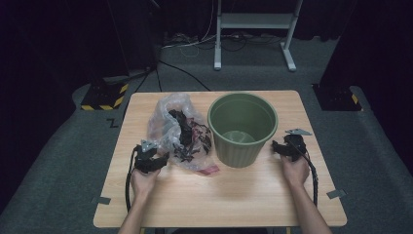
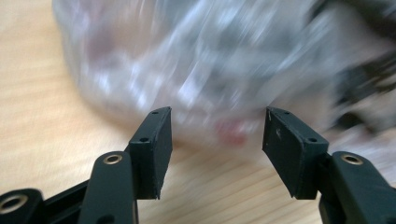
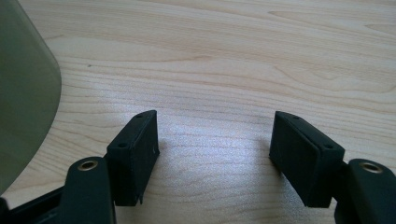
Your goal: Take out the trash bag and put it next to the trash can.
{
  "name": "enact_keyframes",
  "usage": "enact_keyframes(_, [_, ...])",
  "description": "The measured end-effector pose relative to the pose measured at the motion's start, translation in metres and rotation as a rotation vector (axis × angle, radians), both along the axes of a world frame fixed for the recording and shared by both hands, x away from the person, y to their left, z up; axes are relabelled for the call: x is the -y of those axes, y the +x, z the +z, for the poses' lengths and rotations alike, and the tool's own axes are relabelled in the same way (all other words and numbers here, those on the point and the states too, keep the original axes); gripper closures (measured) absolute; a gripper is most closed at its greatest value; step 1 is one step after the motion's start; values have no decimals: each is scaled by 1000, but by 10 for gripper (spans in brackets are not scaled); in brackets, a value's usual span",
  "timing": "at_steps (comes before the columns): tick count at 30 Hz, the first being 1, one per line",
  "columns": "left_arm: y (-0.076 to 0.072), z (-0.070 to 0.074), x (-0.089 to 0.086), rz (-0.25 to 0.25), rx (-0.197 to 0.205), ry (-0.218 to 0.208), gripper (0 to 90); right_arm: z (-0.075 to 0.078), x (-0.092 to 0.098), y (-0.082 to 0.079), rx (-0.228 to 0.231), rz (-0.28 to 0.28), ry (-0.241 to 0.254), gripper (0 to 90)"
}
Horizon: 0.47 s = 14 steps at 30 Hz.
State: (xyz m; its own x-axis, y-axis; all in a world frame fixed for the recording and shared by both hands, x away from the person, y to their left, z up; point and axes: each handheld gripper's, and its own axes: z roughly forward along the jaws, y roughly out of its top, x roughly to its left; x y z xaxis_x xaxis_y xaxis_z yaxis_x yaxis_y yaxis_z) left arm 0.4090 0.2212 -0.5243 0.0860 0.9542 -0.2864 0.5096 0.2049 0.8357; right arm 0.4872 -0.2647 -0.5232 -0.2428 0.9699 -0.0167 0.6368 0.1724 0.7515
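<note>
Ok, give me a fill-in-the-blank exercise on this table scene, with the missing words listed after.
1. The clear plastic bag lies to the ____ of the green bin in the high view.
2. The left hand-held gripper points at the ____.
3. Between the right hand-held gripper jaws there is bare ____.
4. Both pairs of jaws stand ____.

Missing words: left; bag; table; open

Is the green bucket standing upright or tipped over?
Upright. In the high view the green bucket stands on the table with its round mouth facing up, and its inside bottom shows through the opening.
</note>
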Motion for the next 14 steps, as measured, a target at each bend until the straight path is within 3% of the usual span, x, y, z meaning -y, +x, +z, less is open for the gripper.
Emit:
enact_keyframes(1, [0,-5,-2,5,-9,20,420,0,0,0,-2,-3,3,324])
enact_keyframes(2, [2,-10,-2,21,1,13,421,0,0,0,0,0,0,324])
enact_keyframes(4, [2,-11,-3,50,23,11,420,0,0,0,0,0,0,324])
enact_keyframes(9, [1,-12,-1,58,20,57,391,0,0,0,-1,-2,2,323])
enact_keyframes(14, [3,-12,-3,76,16,27,335,0,0,0,-1,-2,2,323])
